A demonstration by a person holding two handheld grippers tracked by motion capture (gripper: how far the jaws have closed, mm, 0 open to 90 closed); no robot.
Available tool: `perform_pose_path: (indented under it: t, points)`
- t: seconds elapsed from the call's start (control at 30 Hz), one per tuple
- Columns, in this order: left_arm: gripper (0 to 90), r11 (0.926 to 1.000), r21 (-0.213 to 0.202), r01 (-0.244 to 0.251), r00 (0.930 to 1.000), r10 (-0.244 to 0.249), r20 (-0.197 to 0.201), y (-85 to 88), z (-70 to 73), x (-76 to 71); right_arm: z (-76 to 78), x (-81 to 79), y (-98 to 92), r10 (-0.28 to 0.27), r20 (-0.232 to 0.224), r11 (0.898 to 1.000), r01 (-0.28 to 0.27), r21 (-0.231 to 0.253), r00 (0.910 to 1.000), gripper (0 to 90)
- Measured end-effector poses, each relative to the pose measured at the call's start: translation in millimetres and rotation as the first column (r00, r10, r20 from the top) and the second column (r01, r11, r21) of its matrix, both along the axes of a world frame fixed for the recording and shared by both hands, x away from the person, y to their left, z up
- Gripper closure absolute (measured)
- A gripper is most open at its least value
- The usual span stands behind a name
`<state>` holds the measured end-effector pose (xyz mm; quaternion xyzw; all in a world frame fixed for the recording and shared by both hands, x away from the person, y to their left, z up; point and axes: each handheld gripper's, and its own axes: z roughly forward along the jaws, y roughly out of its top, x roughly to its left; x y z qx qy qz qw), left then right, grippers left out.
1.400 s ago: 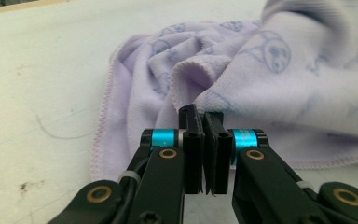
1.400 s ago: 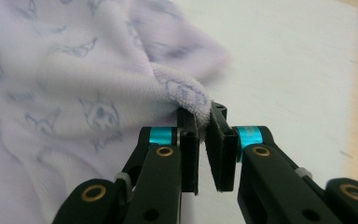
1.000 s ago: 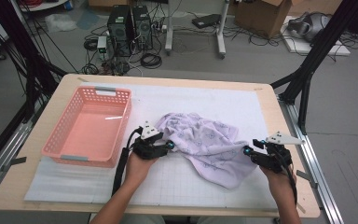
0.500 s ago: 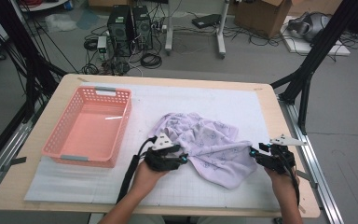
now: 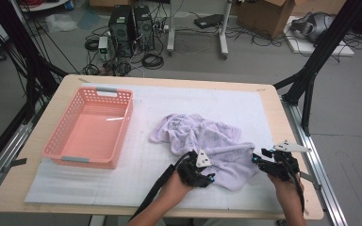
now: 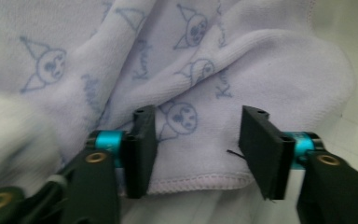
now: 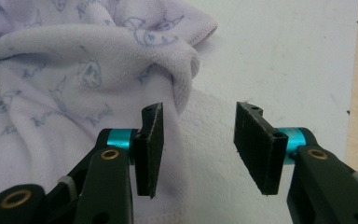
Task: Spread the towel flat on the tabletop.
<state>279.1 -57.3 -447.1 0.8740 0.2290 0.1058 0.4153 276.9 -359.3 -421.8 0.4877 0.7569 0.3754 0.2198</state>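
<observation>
A lilac towel (image 5: 202,136) with blue cartoon prints lies crumpled on the white mat, right of centre. My left gripper (image 5: 208,179) is at the towel's near edge. In the left gripper view its jaws (image 6: 196,149) stand apart over the hemmed edge of the towel (image 6: 242,70). They have just been closing, and the pads do not press on the cloth. My right gripper (image 5: 259,160) sits at the towel's right edge. In the right gripper view it (image 7: 198,144) is open, its left jaw over the towel (image 7: 74,93) and its right jaw over bare mat.
An empty pink basket (image 5: 89,129) stands on the left of the white mat (image 5: 193,101). The wooden table edge (image 5: 292,141) runs close to the right gripper. Black frame posts (image 5: 311,75) stand at the table's right, and computers and cables lie on the floor behind.
My left gripper has moved right and toward the near edge, from the towel's left side to its front hem. The towel has shifted slightly. The right gripper has stayed in place.
</observation>
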Motion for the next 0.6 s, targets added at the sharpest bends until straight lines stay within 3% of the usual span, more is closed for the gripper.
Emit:
perform_pose_path:
  t: [0.07,0.17,0.27,0.37,0.6]
  points:
    - [82.4,0.9996,0.028,-0.003,0.9993,0.002,0.037,1.9,1.3,-3.3,0.0,-2.9,-1.5,0.004,0.004,1.0,-0.004,0.001,1.0,51.5]
    - [86.6,0.9992,0.008,-0.039,0.9988,0.038,0.031,17.1,3.7,-6.0,0.6,-7.1,-4.4,0.002,0.006,1.0,-0.002,0.012,1.0,51.4]
    - [86.9,0.994,-0.041,-0.102,0.9947,0.102,0.013,50.9,9.3,-4.7,1.2,-8.3,-8.1,-0.003,0.012,1.0,0.003,0.026,0.9999,51.1]
    - [86.9,0.9793,-0.089,-0.182,0.9832,0.182,-0.008,96.2,16.0,-3.7,1.0,-6.5,-9.4,-0.009,0.011,0.999,0.009,0.044,0.9999,51.0]
    - [86.8,0.944,-0.121,-0.307,0.9516,0.307,-0.023,161.9,12.9,-5.5,-0.7,0.0,0.0,0.011,0.003,0.999,-0.011,0.053,0.9999,51.2]
